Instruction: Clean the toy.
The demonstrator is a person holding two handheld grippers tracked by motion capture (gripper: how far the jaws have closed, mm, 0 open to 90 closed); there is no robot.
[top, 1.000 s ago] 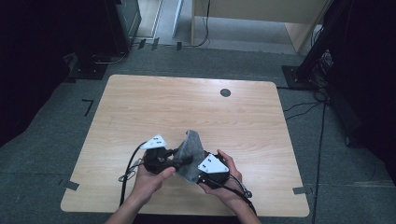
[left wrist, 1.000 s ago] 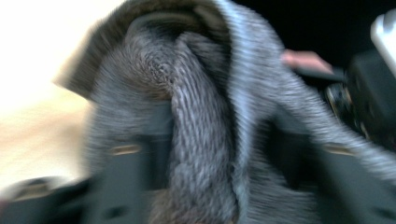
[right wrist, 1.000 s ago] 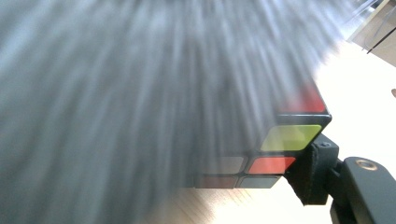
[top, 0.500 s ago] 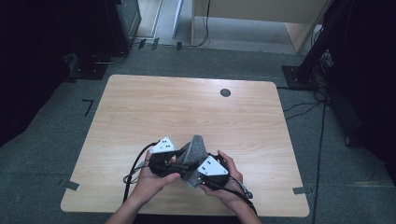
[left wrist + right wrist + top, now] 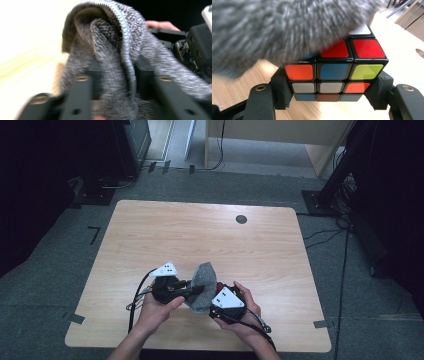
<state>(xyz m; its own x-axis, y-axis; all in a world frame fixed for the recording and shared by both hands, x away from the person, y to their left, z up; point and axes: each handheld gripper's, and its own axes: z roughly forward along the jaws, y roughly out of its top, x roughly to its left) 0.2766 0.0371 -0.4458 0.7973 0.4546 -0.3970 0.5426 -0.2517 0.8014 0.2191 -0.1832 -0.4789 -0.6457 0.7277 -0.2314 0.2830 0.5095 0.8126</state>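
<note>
The sock (image 5: 117, 50) is a coarse knitted cloth, mottled grey, fuzzy and matt, with a ribbed rim. The puzzle cube (image 5: 334, 72) is glossy black plastic with smooth, shiny coloured stickers. The left gripper (image 5: 192, 291) and right gripper (image 5: 332, 100) look like matt black plastic with small metal screws. The table (image 5: 200, 235) is smooth pale wood-grain with a faint sheen.

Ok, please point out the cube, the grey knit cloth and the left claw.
cube (image 5: 334, 72), right gripper view, blue middle sticker.
cloth (image 5: 140, 50), left gripper view, its knit outer side.
left claw (image 5: 197, 290), high view, tips at the cloth.
</note>
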